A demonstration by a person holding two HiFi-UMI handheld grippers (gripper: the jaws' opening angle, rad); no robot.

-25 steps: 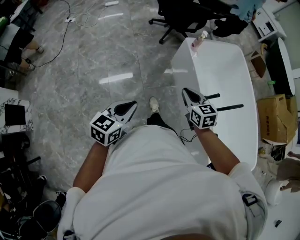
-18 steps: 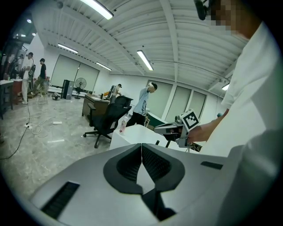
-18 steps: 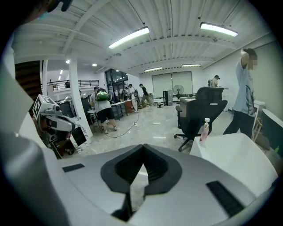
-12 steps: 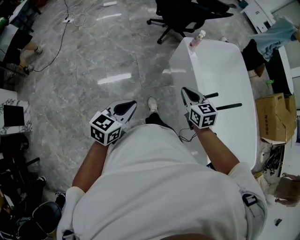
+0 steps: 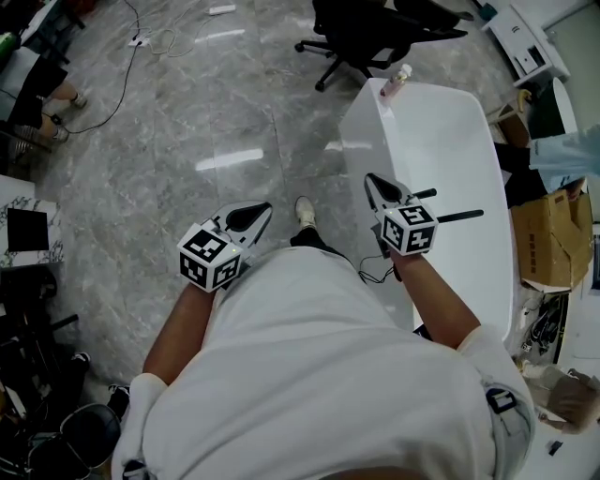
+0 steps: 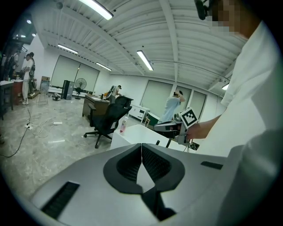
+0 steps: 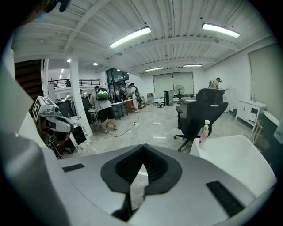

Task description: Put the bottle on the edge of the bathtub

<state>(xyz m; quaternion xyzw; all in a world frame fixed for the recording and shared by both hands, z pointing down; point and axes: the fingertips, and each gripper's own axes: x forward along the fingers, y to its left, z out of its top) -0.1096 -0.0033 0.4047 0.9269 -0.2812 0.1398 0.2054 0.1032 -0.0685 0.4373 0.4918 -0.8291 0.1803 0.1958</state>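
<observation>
Already the bottle [image 5: 401, 78] stands upright on the bathtub [image 5: 450, 159] rim, far from you.
Your left gripper [image 5: 265, 209] and right gripper [image 5: 372, 182]: jaws together, empty; a stray nudge could topple the bottle onto the floor [image 5: 234, 103].

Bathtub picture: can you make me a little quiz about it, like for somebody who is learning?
1. True or false: the pump bottle stands on the bathtub rim, at the end far from the person.
2. What do the right tongs hold? A) the bottle B) nothing, they are shut C) a cable
3. What black thing on wheels stands just past the bathtub?

Key: 1 true; 2 B; 3 the office chair.
</observation>
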